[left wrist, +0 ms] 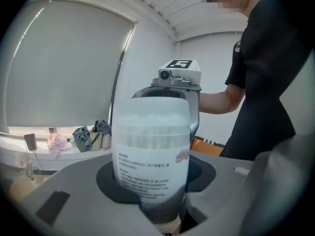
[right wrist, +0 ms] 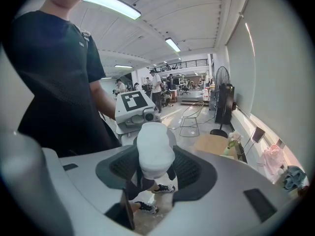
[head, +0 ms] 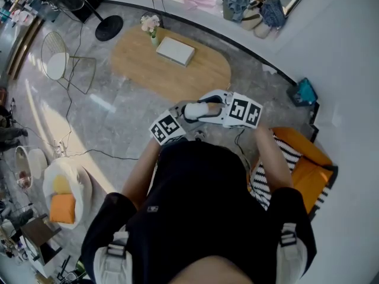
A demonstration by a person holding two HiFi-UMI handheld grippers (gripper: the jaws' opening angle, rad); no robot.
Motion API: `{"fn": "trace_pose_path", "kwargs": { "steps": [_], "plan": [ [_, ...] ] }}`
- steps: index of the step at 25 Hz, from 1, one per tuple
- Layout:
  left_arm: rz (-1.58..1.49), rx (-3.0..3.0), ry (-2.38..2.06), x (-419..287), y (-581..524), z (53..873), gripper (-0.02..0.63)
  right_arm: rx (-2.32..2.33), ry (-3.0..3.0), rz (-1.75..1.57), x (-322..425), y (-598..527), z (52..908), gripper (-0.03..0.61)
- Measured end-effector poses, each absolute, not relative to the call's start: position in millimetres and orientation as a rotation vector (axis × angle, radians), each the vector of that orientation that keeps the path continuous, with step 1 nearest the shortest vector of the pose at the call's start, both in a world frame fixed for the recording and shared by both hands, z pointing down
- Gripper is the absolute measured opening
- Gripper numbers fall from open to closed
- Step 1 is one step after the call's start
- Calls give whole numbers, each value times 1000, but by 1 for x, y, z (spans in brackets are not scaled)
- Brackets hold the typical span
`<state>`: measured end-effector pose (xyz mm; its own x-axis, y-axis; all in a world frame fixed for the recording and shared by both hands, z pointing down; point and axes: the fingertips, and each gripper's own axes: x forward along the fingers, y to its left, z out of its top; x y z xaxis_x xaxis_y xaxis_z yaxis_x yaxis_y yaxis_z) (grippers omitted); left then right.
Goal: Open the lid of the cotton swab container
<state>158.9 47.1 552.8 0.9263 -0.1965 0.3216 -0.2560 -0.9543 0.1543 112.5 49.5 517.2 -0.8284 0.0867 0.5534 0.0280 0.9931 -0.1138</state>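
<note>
The cotton swab container [head: 200,109] is a white, translucent cylinder with a printed label, held in the air in front of the person's chest. In the left gripper view the container [left wrist: 151,151] fills the middle. My left gripper [left wrist: 152,183] has both dark pads against the container's labelled lower part. Behind it, the right gripper [left wrist: 170,95] clasps its far upper end. In the right gripper view the container's rounded white end [right wrist: 155,150] sits pressed between the ribbed pads of my right gripper [right wrist: 155,167]. The left gripper [right wrist: 134,107] shows beyond it. Whether the lid is lifted is not visible.
An oval wooden table [head: 204,76] stands ahead, bearing a white box [head: 175,51] and a small flower vase [head: 151,27]. To the left are a wire chair [head: 59,61] and a fan base [head: 109,27]. An orange striped seat [head: 308,164] is at the right.
</note>
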Motion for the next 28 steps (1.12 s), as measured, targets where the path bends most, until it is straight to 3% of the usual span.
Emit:
{"fn": "trace_pose_path", "kwargs": {
  "steps": [28],
  "plan": [
    [542, 2894, -410, 153, 46, 561, 192, -115, -2556, 59, 102, 52, 517, 221]
  ]
}}
